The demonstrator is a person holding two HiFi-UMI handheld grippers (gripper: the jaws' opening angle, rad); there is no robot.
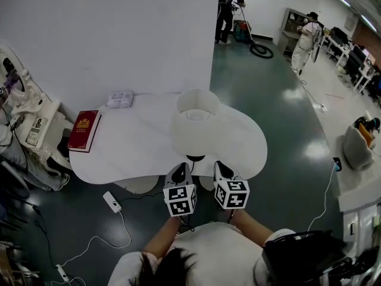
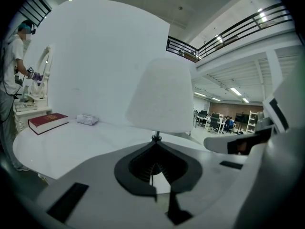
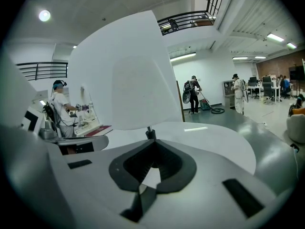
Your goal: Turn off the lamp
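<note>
A table lamp with a white shade (image 1: 196,121) stands near the front edge of the white table (image 1: 137,145), and its dark base (image 1: 195,158) peeks out under the shade. The shade shows no glow. My left gripper (image 1: 180,169) and right gripper (image 1: 222,167) hover side by side just in front of the base, both shut with nothing held. In the left gripper view the shade (image 2: 162,97) rises straight ahead of the closed left gripper (image 2: 155,146). The right gripper view shows the shade (image 3: 138,85) just beyond the closed right gripper (image 3: 151,141).
A red book (image 1: 84,130) and a small white packet (image 1: 120,99) lie on the table's left part. A power strip (image 1: 112,202) and cables lie on the floor below. A white dresser (image 1: 24,109) stands at the left. People work in the background (image 1: 229,8).
</note>
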